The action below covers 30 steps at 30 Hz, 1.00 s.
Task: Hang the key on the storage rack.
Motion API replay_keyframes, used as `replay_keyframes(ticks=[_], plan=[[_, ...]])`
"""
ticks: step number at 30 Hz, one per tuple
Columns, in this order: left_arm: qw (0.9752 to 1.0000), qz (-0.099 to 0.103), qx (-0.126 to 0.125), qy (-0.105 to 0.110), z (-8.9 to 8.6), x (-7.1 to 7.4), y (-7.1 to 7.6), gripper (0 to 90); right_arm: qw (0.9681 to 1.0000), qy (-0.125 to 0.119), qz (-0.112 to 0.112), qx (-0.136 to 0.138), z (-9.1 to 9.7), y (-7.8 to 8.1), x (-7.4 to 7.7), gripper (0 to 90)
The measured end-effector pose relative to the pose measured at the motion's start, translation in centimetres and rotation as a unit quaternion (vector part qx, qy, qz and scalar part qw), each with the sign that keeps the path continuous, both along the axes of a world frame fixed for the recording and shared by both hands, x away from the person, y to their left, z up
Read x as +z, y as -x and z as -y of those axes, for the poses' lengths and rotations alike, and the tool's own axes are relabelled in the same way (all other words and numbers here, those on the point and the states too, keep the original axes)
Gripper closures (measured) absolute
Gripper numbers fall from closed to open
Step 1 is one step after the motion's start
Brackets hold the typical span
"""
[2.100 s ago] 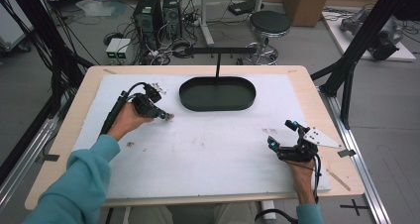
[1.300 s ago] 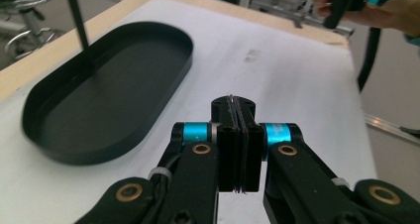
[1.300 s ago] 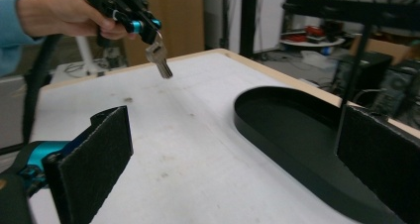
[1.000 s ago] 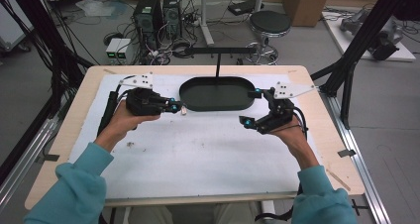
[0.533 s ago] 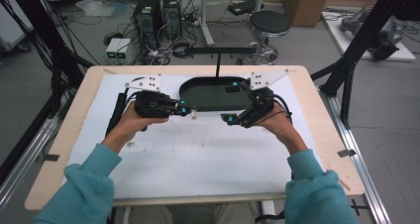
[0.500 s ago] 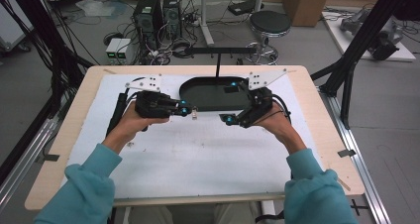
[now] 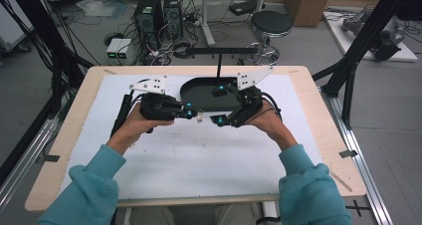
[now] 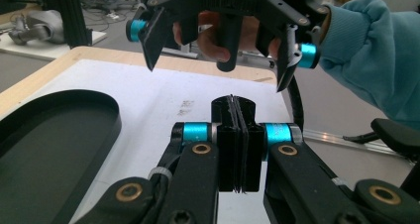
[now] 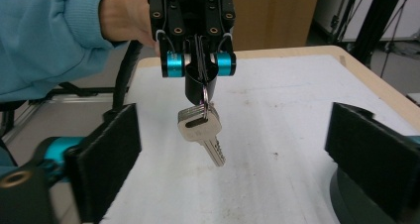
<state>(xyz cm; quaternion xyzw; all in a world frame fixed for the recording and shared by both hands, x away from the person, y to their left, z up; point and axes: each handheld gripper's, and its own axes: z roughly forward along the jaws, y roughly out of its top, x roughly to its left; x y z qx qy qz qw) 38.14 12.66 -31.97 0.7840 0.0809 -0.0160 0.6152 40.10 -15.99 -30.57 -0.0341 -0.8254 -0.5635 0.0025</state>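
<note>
In the high view, the left gripper [image 7: 191, 113] and the right gripper [image 7: 219, 119] meet nose to nose over the white mat [image 7: 199, 160] on the tabletop [image 7: 328, 130], just at the 6 o'clock edge of the black oval tray [image 7: 209, 93]; a small pale thing, the keys [image 7: 199, 116], hangs between them. A stool [image 7: 271, 23] and computer towers [image 7: 157, 11] stand on the floor beyond the tabletop at 12 o'clock, well clear of the work. In the left gripper view, this gripper's own jaws are pressed fully together, and what they pinch is not visible from this side; the right gripper [image 8: 218, 45] hovers at 12 o'clock with its jaws spread wide, and the tray [image 8: 49, 149] lies at 9 o'clock. In the right gripper view, the left gripper [image 9: 199, 68] faces the camera at 12 o'clock, clamped on a key ring from which the silver keys [image 9: 200, 132] dangle above the mat, centred between the right gripper's own wide-open jaws, which touch nothing. By my reading, the lift is done and a handover is under way: the right jaws have yet to close on the keys, the left to let go, and the tray may be the destination. Nothing stands in the way.
</note>
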Motion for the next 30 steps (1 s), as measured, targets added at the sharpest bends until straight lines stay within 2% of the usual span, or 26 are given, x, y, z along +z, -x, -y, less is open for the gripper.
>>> replay_keyframes(ticks=[1,2,8,13,18,29,30], plan=[[1.0,0.001,-0.001,-0.001,0.0,0.0,0.0,88.5,1.0,0.0,0.0,0.0,0.0,0.0,0.0,15.3],[1.0,0.0,-0.002,-0.001,0.1,0.0,0.0,88.5,0.9999,0.0,0.002,0.011,-0.1,-0.1,-0.1,19.6],[0.9999,-0.006,-0.005,0.008,0.1,-0.1,0.0,88.5,0.9996,-0.003,-0.012,0.027,-0.3,-0.3,-0.3,37.3],[0.9998,-0.005,-0.006,0.016,0.0,-0.1,-0.1,88.5,0.9989,-0.019,-0.006,0.041,-0.4,-0.5,-0.4,50.4],[0.9997,-0.006,-0.01,0.021,-0.2,-0.2,-0.1,88.5,0.9985,-0.021,-0.006,0.049,-0.5,-0.5,-0.4,58.5],[0.9996,-0.004,-0.012,0.025,-0.2,-0.1,0.0,88.5,0.9974,-0.021,-0.009,0.068,-0.9,-0.3,-0.6,70.4],[0.9996,-0.006,-0.013,0.026,-0.2,-0.1,0.0,88.5,0.9971,-0.021,-0.004,0.072,-1.0,-0.3,-0.6,71.1]])
